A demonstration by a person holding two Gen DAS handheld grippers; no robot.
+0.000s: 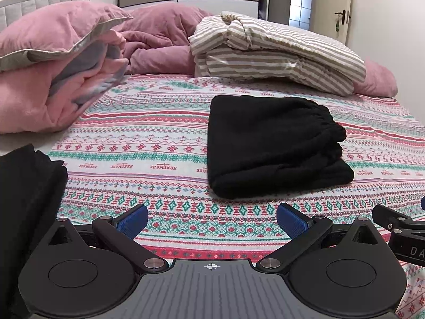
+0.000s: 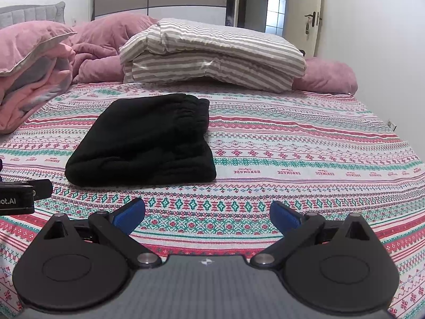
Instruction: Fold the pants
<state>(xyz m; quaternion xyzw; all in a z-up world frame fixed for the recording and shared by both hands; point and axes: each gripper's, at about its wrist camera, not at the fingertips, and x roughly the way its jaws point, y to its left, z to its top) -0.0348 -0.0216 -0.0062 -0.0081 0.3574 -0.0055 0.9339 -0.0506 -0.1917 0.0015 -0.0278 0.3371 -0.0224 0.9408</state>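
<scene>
The pants lie folded into a compact black bundle on the patterned bedsheet, gathered waistband on top at the bundle's right side. In the left wrist view the bundle sits at about 1 o'clock from the left gripper; in the right wrist view it sits at about 11 o'clock from the right gripper. Neither gripper touches it. Both grippers have their blue-padded fingers spread wide apart with nothing between them, only sheet showing in the gap.

No containers are present. Beyond the pants, at 12 o'clock, a folded striped blanket rests on a crumpled pink duvet. A pink pillow tops a bedding pile at 10 o'clock.

A dark fabric mass at the left edge of the left wrist view is cut off and cannot be identified. Part of the right gripper's body intrudes at that view's right edge, its lettering cut off.
</scene>
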